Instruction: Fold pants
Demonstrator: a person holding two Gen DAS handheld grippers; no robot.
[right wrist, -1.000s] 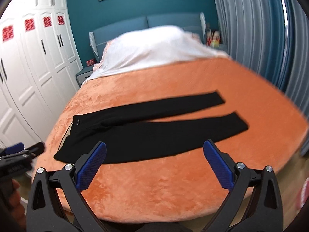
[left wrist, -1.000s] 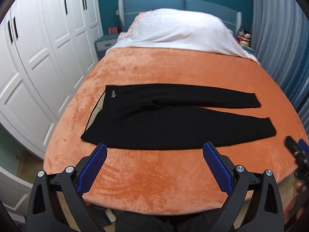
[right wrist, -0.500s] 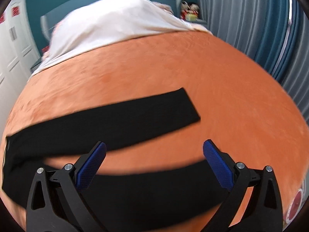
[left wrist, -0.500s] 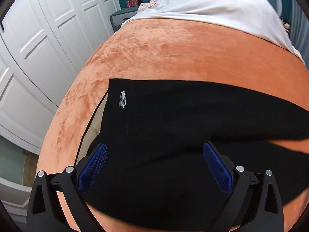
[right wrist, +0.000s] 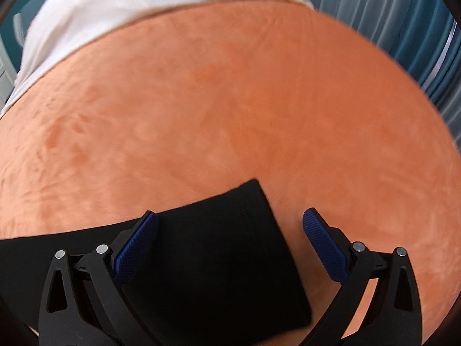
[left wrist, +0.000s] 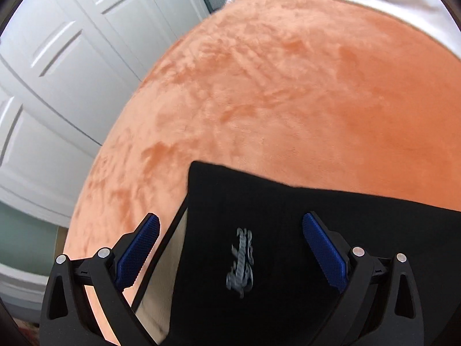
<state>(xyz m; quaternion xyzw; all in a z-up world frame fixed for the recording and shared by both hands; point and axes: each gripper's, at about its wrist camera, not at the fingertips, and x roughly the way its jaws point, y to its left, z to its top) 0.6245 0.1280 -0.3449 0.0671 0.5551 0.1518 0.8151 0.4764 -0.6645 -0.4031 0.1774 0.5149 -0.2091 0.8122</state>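
Black knit pants (left wrist: pixel 288 230) spread flat on plush orange bedspread (left wrist: pixel 288 101), waist end to the left, leg ends to the right. Much nearer now than a second ago: then whole garment in both views from the foot of the bed, now only waist corner in left wrist view and one leg cuff in right wrist view. Both grippers brought down and forward over the two ends of the far edge, so likely the approach for a first lengthwise fold, far leg over near leg; nothing gripped yet, fold not begun.

Left gripper (left wrist: pixel 230 250): blue-padded fingers (left wrist: pixel 138 253) wide apart, straddling the waistband. Left pad over pale inside lining and orange bedspread just outside the waist opening, right pad over black cloth. Grey embroidered logo (left wrist: pixel 241 262) between the pads, far waist corner just ahead of them. Contact with cloth not clear.

Right gripper (right wrist: pixel 230 250): fingers (right wrist: pixel 324 249) also spread wide, empty. Cuff end of black leg (right wrist: pixel 216 245) between them, its hem edge running nearer the right pad; left pad over black cloth, right pad over bare bedspread just beyond the hem. Far cuff corner slightly ahead of the tips.

White sheet (right wrist: pixel 115 8) at head of bed, white wardrobe doors (left wrist: pixel 72 57) to the left, well apart from the work.
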